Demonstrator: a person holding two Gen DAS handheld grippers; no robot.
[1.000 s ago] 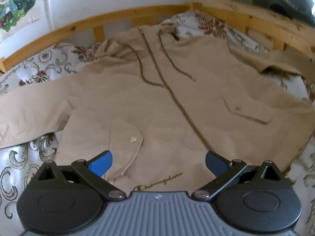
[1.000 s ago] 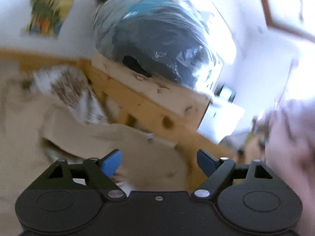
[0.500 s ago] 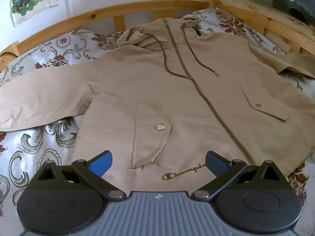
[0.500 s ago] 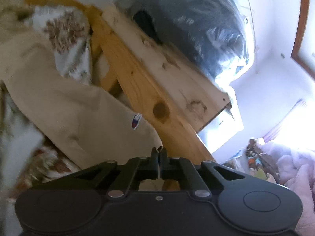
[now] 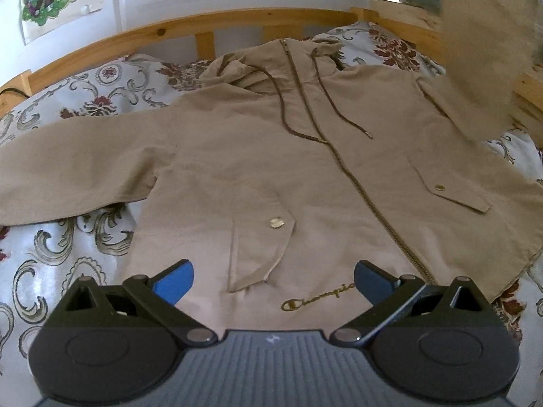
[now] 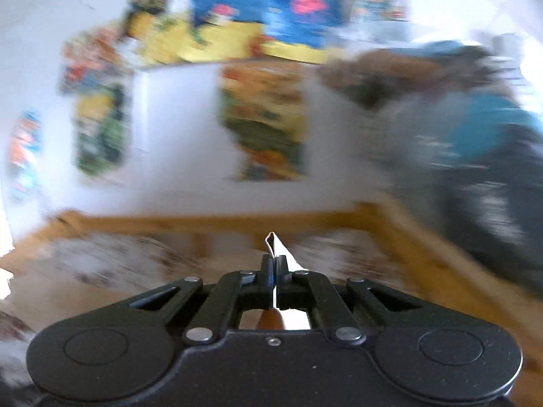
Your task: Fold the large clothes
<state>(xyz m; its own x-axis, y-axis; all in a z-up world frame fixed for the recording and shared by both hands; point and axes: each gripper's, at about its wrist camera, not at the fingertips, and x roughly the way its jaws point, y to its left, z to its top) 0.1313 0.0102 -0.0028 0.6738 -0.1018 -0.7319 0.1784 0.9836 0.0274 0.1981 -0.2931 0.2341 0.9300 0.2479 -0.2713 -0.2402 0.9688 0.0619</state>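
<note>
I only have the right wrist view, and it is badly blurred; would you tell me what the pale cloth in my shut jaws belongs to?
Observer: In the left wrist view a beige sleeve hangs raised at the upper right, above the bed; that is most likely what the right gripper pinches.
Operator: How does the rest of the garment lie?
Observer: The jacket lies front up and zipped, spread on the floral bedcover.
Operator: And where is the left gripper?
Observer: The left gripper is open over the hem, near the gold logo, holding nothing.
</note>
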